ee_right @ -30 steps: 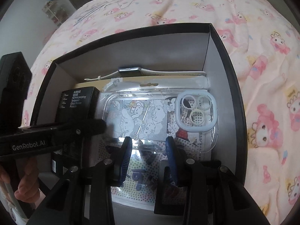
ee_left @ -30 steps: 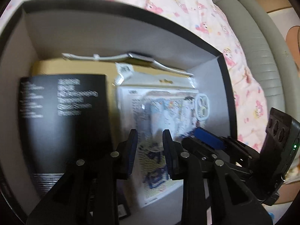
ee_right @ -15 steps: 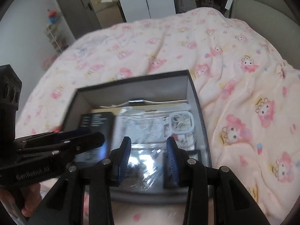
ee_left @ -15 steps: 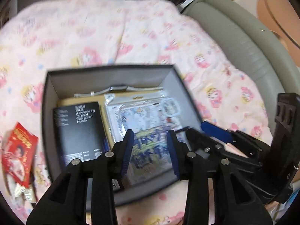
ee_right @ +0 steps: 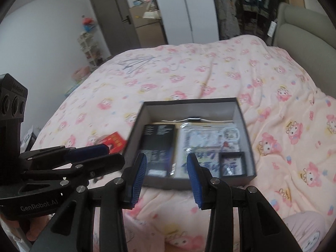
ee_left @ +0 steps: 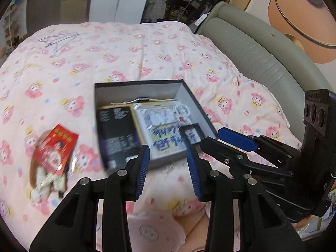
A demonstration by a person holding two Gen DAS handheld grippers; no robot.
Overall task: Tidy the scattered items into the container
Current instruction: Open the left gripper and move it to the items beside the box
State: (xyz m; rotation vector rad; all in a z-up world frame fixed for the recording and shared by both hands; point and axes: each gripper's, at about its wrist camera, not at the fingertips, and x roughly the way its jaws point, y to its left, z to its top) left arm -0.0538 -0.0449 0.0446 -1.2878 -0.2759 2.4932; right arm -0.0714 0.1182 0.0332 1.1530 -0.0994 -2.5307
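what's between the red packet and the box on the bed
Nothing but bare pink quilt. In the left wrist view the red packet lies left of the box, apart from its wall, with only patterned bedding in the gap.

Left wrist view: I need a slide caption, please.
Open left gripper above the filled box; red packet outside on the bedspread.

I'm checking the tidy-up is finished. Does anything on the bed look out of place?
Yes. A red packet lies on the pink quilt beside the box, on top of some blurred, lighter items I can't identify, while the other items sit inside. Both grippers are empty, jaws apart.
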